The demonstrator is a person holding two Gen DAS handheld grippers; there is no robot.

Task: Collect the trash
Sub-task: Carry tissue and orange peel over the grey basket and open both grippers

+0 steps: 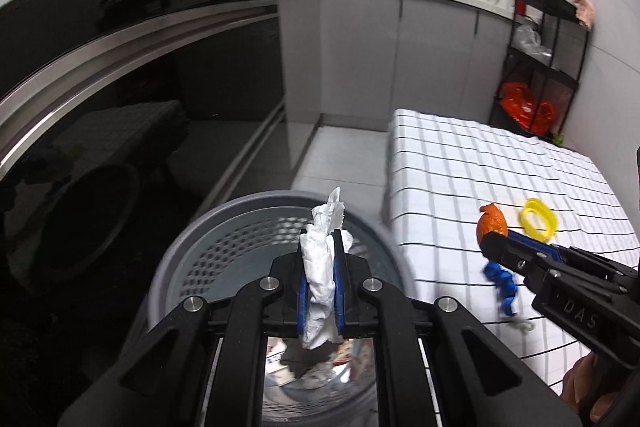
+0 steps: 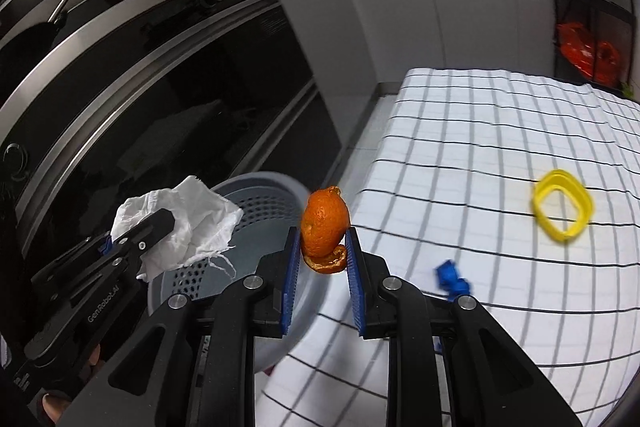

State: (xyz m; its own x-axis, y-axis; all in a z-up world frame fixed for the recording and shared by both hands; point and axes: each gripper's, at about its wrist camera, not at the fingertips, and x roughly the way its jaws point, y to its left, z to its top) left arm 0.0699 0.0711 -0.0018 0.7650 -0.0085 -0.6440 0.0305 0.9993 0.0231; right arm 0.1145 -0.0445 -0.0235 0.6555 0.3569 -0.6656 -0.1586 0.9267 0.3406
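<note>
A kitchen floor scene, mid-cleanup: a table (image 2: 500, 131) draped in a white cloth with a black grid stands beside dark oven fronts, and against its near corner sits a grey perforated waste basket (image 1: 224, 247), already holding scraps at the bottom.

The left claw (image 1: 320, 267) hangs directly over the basket's mouth, its blue pads clamped on a crumpled white tissue (image 1: 322, 259) that stands up between them. The right claw (image 2: 322, 259), nearer the table edge, is pinched together on a curl of orange peel (image 2: 324, 227), held aloft just short of the basket rim.

Two pieces of litter lie on the cloth: a yellow plastic ring (image 2: 562, 205) well out on the table, and a small crushed blue scrap (image 2: 452, 279) closer to the near edge.

The step in hand looks to be the drop-off, both hands carrying their loads to the bin at once. By this reading, the left claw need only part its pads for the tissue to fall inside; the right must travel a little further over the rim before letting go, lest the peel land on the floor or the cloth. The ring and the blue scrap would then remain to be fetched.
</note>
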